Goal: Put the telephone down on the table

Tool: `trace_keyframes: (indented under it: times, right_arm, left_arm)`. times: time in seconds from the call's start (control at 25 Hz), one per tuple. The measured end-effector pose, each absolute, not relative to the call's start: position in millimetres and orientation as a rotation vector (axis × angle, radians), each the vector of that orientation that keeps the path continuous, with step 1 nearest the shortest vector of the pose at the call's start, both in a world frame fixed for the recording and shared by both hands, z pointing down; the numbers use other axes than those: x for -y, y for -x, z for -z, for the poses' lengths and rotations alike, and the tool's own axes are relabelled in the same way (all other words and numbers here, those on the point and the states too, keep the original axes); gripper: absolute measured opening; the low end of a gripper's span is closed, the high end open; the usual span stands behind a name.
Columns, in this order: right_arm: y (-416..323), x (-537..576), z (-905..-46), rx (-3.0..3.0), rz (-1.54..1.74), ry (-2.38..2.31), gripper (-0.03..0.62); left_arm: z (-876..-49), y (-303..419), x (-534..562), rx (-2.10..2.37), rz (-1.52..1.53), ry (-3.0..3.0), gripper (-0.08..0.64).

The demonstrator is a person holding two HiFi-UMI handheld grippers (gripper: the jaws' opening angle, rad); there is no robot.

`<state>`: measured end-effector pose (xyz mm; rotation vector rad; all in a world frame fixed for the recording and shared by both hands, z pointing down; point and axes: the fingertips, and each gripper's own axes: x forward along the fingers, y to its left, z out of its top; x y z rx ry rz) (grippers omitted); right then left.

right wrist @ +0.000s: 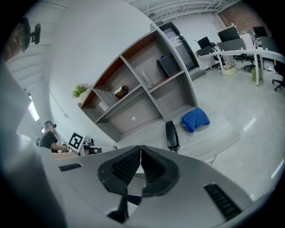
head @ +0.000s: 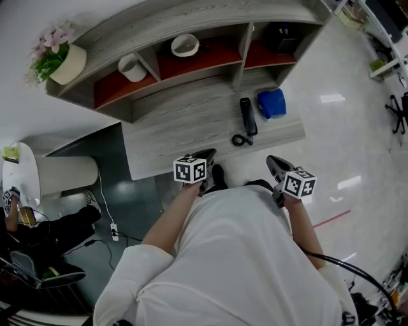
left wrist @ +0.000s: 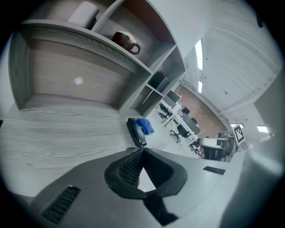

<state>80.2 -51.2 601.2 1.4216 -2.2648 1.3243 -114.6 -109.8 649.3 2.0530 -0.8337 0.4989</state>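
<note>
Grey wood-grain shelf unit (head: 210,16), compartments lined red, stands against a white wall (head: 16,38). Pale glossy floor (head: 344,121) reflects overhead light. A dark floor section (head: 127,191) lies at left. White desks (right wrist: 249,52) stand well beyond.

Bright, even overhead light; white glare patches streak the glossy floor (head: 331,99) right of the tabletop (head: 178,127); both gripper views bulge and darken at their corners.

left gripper (head: 206,155), right gripper (head: 274,160) — fingers (left wrist: 129,167) pressed together, empty, held forward
</note>
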Motion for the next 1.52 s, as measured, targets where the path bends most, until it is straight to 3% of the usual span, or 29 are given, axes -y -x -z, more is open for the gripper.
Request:
trace_keyframes:
  times: [0.76, 1.52]
  right_arm:
    - [-149, -40, -586, 2.402, -1.298, -1.214, 0.017]
    - [-102, -70, -566, 2.509, -1.235, -1.146, 0.017]
  left_arm:
    - [-628, 77, -20, 1.012, -0.326, -1.948, 0.009]
    - [-610, 106, -84, 1.031, -0.342, -1.98, 0.011]
